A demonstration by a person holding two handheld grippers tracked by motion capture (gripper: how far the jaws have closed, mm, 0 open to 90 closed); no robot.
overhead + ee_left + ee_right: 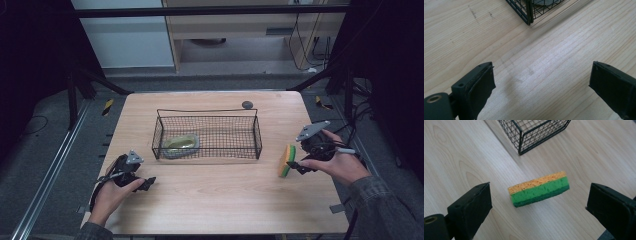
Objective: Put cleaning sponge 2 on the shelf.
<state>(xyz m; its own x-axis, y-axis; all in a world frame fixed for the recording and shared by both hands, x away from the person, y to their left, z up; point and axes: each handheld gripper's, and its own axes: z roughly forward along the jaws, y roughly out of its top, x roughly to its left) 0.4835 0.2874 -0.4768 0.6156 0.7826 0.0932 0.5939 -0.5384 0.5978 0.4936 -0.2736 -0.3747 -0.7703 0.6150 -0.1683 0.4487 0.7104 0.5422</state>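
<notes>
The pale wood tabletop (220, 200) stands on a grey floor, with dark framing around it and a cabinet beyond. Near its front-left edge the left tongs (148, 182) rest spread, nothing between them. At right, the right tongs (296, 167) stand spread just beside the sponge (286, 161). The right gripper view shows the sponge's (539, 188) orange and green layers. Farther back sits the wire basket (257, 132).

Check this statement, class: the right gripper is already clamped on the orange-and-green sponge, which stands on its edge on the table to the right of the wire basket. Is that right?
Not quite. The right gripper is open: in the right gripper view its jaws stand well apart from the sponge, touching neither end. The sponge does stand on edge on the table, right of the wire basket.
</notes>
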